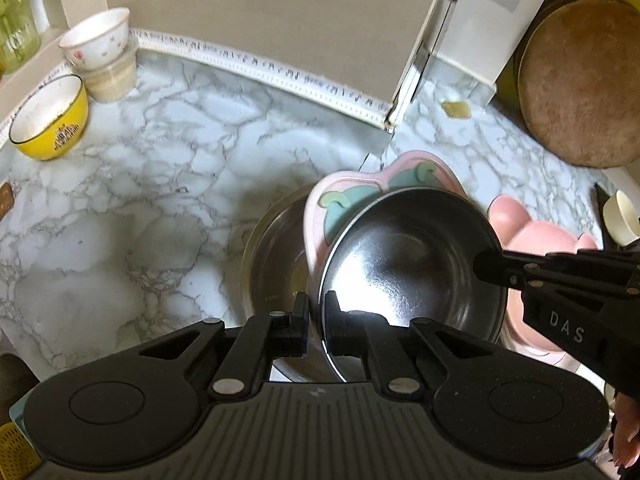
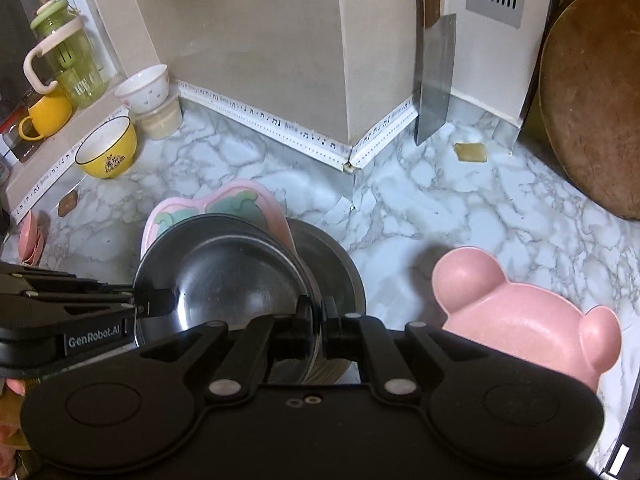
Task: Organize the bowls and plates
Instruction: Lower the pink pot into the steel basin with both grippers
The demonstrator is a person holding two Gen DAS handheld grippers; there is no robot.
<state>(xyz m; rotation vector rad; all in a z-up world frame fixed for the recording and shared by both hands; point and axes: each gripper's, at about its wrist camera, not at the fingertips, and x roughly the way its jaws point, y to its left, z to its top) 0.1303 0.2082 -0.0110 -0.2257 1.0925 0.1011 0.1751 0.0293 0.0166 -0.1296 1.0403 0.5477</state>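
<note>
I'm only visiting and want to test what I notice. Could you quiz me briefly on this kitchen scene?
1. What do the left gripper and right gripper both clamp? A) a mug B) the steel bowl C) a chopping board
2. True or false: the white bowl sits atop a beige cup.
3. Fill in: the pink bear-shaped plate lies on the ___-patterned countertop.
Key: 1 B; 2 true; 3 marble.

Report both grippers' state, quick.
Left gripper: shut on the steel bowl rim.
Right gripper: shut on the same bowl's opposite rim.
</note>
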